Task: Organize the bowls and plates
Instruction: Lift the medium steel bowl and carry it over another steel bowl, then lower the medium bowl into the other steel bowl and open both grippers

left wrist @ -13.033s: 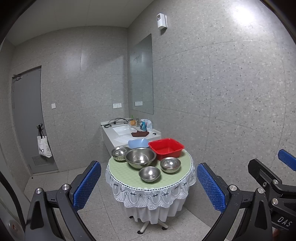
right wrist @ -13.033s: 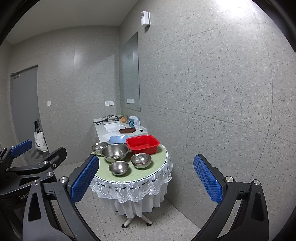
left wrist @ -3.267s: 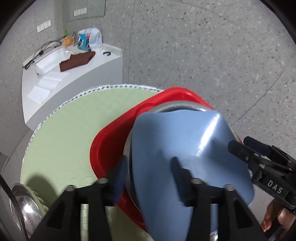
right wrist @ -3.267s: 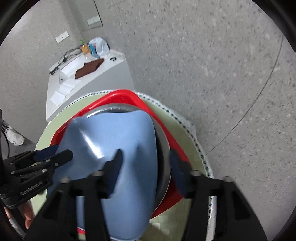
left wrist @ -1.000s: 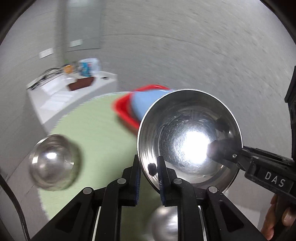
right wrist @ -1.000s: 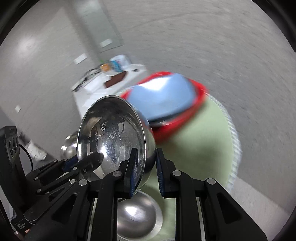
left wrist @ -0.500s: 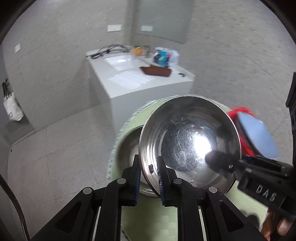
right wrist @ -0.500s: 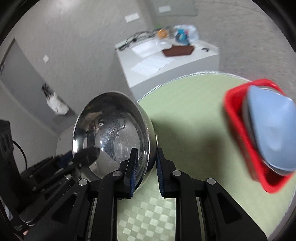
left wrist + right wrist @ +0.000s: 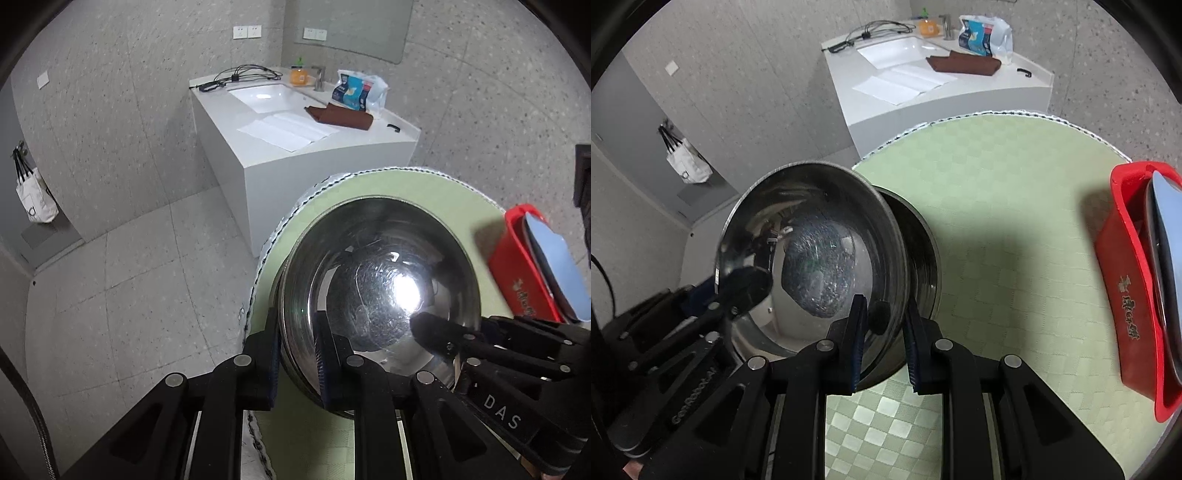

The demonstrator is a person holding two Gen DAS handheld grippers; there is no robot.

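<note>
left claw (image 9: 297, 356), at the left edge of the green-clothed round table (image 9: 1008, 206): narrow, pinched on the near rim of a steel bowl (image 9: 380, 291). bowl tilted, mouth toward the cameras, held over a second steel bowl (image 9: 923, 251) resting on the cloth close to the table edge; lower part seemingly inside that second bowl, contact not resolvable. right claw (image 9: 882, 345), on the opposite rim of the same bowl: likewise narrow, rim clamped between the pads. farther right, well apart: red basin (image 9: 1134, 299) near the table's right edge, with a blue plate (image 9: 1167, 236) lying over its contents.

likely step: nesting the held bowl into the lower one.

hazards, judged from this arrangement:
- slip of the thin, polished rim through either pinch, caused by the small contact area on smooth metal; probable result, the bowl swinging on the other claw.
- uneven release, one claw before the other; probable result, a tilted drop with the rim jammed aslant in the lower bowl.
- sideways push on the lower bowl during seating; floor directly beyond the table edge, so a real chance of both bowls going over.
- collision between the two claws, both crowded on one small rim.
</note>
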